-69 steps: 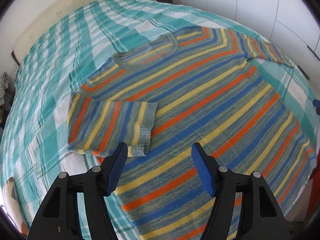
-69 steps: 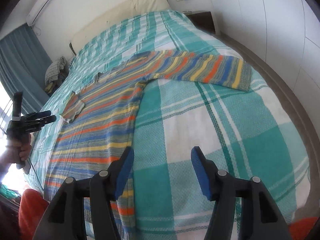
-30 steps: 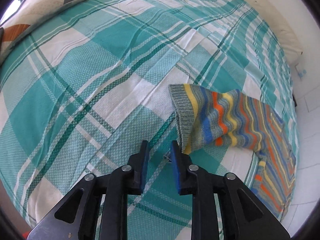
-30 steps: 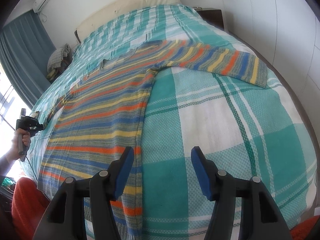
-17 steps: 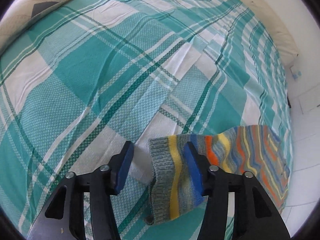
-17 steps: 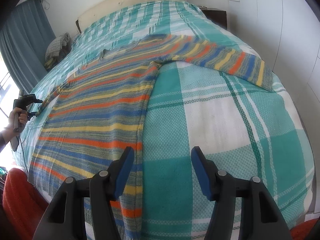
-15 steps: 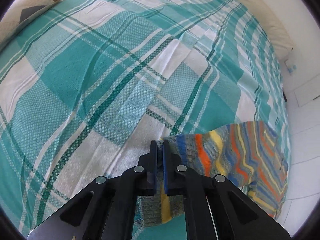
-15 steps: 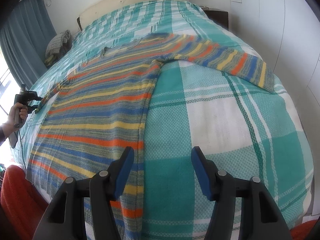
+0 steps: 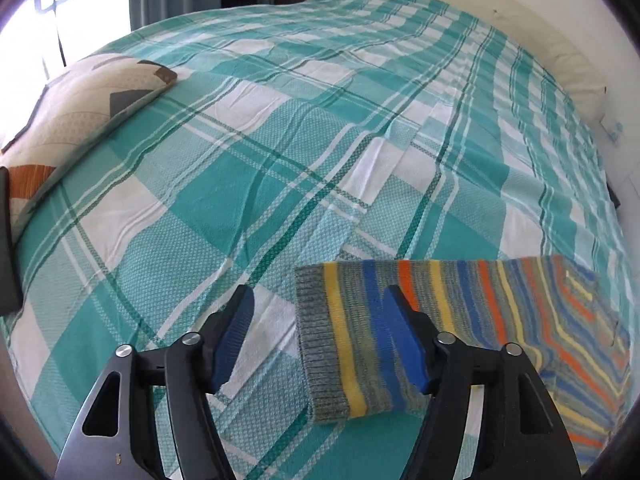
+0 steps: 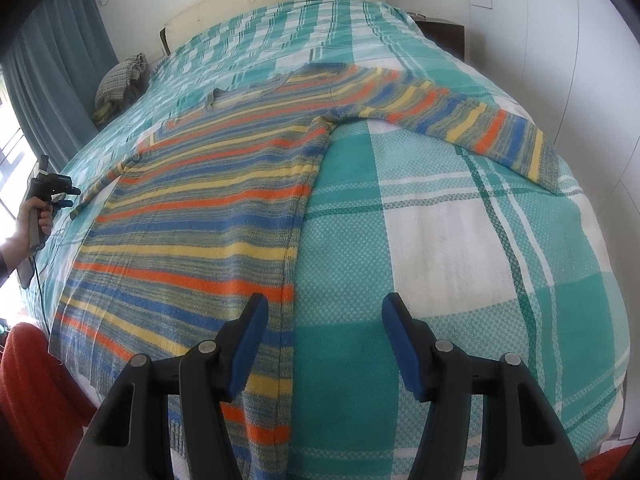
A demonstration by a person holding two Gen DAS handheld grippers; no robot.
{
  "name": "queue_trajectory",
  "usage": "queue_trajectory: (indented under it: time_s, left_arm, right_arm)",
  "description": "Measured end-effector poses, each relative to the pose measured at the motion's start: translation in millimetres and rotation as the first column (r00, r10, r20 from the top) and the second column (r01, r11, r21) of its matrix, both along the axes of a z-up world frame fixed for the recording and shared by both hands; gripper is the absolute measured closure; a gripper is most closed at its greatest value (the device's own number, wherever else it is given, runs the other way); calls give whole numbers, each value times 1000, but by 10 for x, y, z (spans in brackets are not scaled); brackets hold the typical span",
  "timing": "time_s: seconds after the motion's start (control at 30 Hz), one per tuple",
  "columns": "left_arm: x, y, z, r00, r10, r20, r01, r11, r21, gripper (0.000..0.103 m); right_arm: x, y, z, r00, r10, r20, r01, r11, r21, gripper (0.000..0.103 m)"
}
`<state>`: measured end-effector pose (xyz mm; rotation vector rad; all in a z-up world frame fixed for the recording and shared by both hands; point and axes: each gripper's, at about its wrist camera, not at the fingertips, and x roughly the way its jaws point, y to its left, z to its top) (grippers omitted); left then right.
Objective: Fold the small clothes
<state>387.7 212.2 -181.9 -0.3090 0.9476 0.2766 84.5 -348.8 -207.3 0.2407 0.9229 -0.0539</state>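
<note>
A striped knit sweater (image 10: 200,216) in blue, orange, yellow and grey lies flat on a teal plaid bed (image 10: 440,240). Its left sleeve (image 9: 360,332) lies stretched out flat, grey cuff toward my left gripper (image 9: 318,320). That gripper is open and empty; its right pad sits over the sleeve near the cuff. It also shows far left in the right wrist view (image 10: 54,190). Its right sleeve (image 10: 480,132) lies spread toward the bed's right edge. My right gripper (image 10: 324,328) is open and empty above the sweater's lower side seam.
A patterned cushion (image 9: 72,120) lies on the bed's left side. A folded checked cloth (image 10: 120,76) sits by the headboard. A dark nightstand (image 10: 444,36) and white wardrobe doors (image 10: 560,60) stand to the right. Curtains (image 10: 52,80) hang left.
My left gripper was shut on the left sleeve's cuff half a second ago; it has opened and let go, and the sleeve now lies stretched flat. My right gripper stays open, barely moved.
</note>
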Motion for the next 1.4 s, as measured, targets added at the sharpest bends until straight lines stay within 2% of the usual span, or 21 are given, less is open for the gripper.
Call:
queue_trajectory:
  time_s: [0.03,0.07,0.13,0.17,0.2,0.3,0.43,0.53,0.67,0.73,0.87,0.93,1.1,1.27,1.4]
  left_arm:
    - [-24,-64,9,1000,-21,4,21,1000,19,17]
    - [-21,-130,-20,999,-51,-13,52,998,43,17]
    - [21,-205,-191,990,-73,-121,86,990,110,17]
    - [11,-198,-289,982,-56,-178,82,986,142,19]
    - [-59,-168,-343,979,-34,-202,67,985,158,23]
    - [-461,-70,-291,989,0,-151,20,991,130,22]
    - [-1072,-141,-117,994,-41,-104,51,995,88,20]
    - [-1507,-291,10,996,-75,-54,76,997,19,11]
    - [-1837,-513,-14,995,-94,-18,92,992,-82,7]
    - [-1868,-642,-119,991,-128,-30,126,990,-58,7]
    - [-1946,-845,-410,982,-177,-69,182,981,72,7]
    - [-1941,-924,-441,979,-191,-69,199,971,134,5]
    - [-1947,-968,-473,977,-205,-52,210,966,147,1]
    - [-1951,-941,-520,978,-200,-49,205,971,122,0]
    - [-1958,-965,-534,979,-197,-52,203,970,133,0]
  right_arm:
    - [1,-18,2,1000,-6,1,6,1000,1,44]
    - [2,-30,-5,1000,-11,-1,11,1000,5,44]
    - [11,-52,-18,1000,-20,-8,21,1000,13,44]
    - [10,-57,-14,1000,-23,-8,23,1000,14,44]
    - [4,-55,2,1000,-25,-3,25,1000,11,44]
    - [-49,-54,92,999,-38,30,39,999,-11,43]
    - [-111,-117,135,996,-77,49,78,997,-20,40]
    - [-124,-211,143,992,-115,55,115,993,-3,40]
    - [-156,-320,180,983,-169,75,168,985,27,37]
    - [-187,-357,206,977,-192,89,190,981,29,34]
    - [-223,-415,222,973,-211,98,211,977,13,33]
    - [-248,-441,222,970,-222,100,223,975,7,33]
    - [-275,-504,215,962,-256,100,256,967,15,28]
    - [-238,-514,179,962,-258,85,259,966,7,25]
    - [-209,-516,143,964,-257,70,258,966,3,25]
